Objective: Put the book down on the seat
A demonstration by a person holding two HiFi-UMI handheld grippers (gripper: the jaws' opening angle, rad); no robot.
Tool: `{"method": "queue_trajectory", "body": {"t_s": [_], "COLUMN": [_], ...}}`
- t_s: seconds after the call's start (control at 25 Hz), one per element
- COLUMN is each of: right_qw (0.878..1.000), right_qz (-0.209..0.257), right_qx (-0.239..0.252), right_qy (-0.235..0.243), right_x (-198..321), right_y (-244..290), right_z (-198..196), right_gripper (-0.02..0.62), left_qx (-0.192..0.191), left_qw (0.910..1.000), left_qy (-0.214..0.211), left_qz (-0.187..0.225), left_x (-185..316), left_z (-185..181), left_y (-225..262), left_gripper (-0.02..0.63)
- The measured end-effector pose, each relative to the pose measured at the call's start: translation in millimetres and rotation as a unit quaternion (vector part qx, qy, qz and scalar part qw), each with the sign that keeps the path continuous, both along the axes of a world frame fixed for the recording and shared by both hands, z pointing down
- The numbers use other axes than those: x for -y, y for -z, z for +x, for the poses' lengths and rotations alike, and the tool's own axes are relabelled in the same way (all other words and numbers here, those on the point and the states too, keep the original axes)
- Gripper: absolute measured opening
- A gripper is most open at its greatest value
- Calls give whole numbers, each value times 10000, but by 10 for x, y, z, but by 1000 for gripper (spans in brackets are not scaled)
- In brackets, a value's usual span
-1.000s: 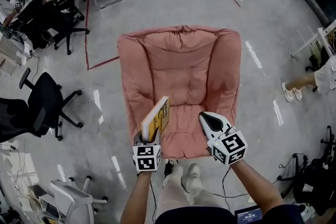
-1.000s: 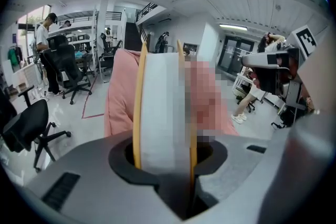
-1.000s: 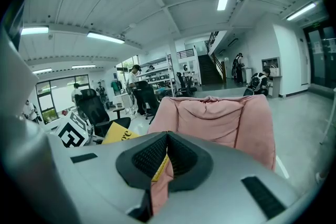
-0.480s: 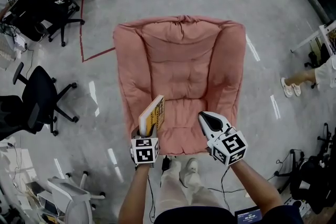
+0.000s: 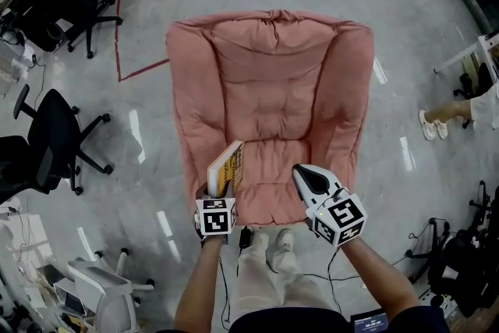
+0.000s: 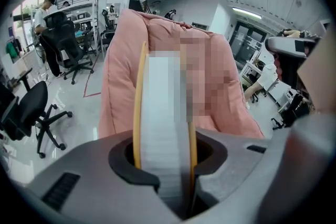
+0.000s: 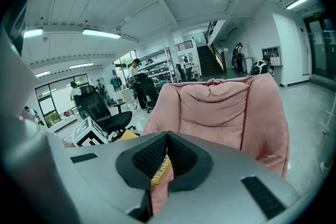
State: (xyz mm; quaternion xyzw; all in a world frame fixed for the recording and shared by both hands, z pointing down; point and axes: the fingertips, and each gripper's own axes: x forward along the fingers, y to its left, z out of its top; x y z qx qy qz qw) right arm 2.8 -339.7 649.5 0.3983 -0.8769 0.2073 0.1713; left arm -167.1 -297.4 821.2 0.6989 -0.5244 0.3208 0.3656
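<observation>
While the book (image 5: 227, 168) stands on edge with its yellow cover facing sideways, the left gripper (image 5: 221, 195) pinches its near end. In the left gripper view both jaws press flat against the covers, with the pale page block between them. Seen from the head view, the book is over the front left part of the seat (image 5: 269, 187) of the pink armchair (image 5: 269, 82), its spine pointing up and away from the person. Whether its lower edge touches the cushion cannot be told. The right gripper (image 5: 306, 177) hangs over the front right part of the seat, apart from the book, with a stretch of cushion between them. Its jaws are pressed together at the tips and grip nothing — only a slit of pink fabric and yellow cover shows behind them. A black office chair (image 5: 48, 143) stands on the grey floor (image 5: 156, 129) well to the left of the armchair.
</observation>
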Motion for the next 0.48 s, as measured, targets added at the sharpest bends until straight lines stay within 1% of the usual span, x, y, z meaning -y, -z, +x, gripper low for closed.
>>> {"method": "queue_trajectory", "body": {"t_s": [0.2, 0.48], "right_qw": [9999, 9993], "right_qz": [-106, -275], "right_qx": [21, 130], "right_qy": [-33, -209], "right_x": [8, 7], "right_y": [-126, -293], "right_z": [-72, -118], "right_gripper": [18, 18], "left_qx": [-11, 26], "left_qw": [9997, 9984], "left_qy": [74, 186], "left_qz": [-215, -530], "left_x": [12, -31], "left_z": [-88, -137], "left_y": [-191, -464], "left_gripper": [147, 147]}}
